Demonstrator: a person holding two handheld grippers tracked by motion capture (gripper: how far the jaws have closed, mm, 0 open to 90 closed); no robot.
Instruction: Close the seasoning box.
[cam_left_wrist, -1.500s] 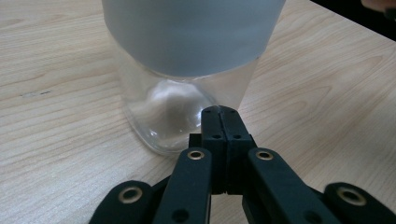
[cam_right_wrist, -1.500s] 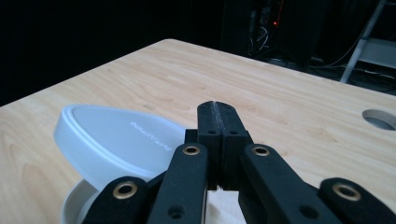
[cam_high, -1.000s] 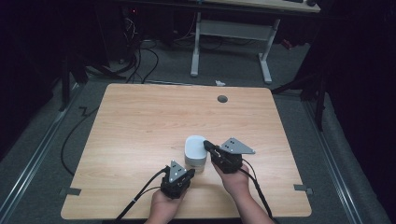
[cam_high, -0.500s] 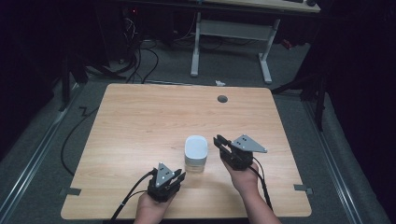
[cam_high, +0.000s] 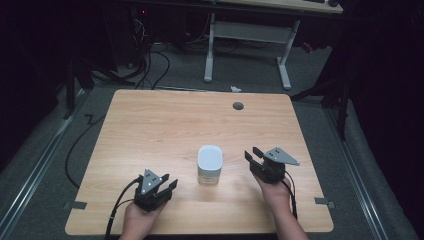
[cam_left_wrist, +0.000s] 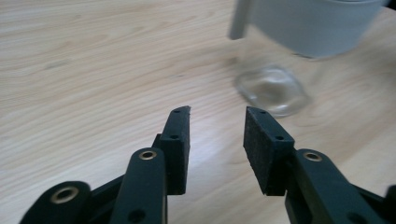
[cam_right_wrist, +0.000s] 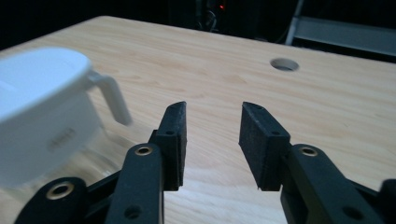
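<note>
Your wooden table (cam_high: 165, 130) carries a clear glass jar (cam_high: 209, 172) with a white lid (cam_high: 210, 157), standing upright near the front edge, between your hands. Your right gripper (cam_high: 254, 157) sits just right of it, jaws parted and empty. Your left gripper (cam_high: 169, 186) sits near its left, jaws likewise apart, gripping nothing.
</note>
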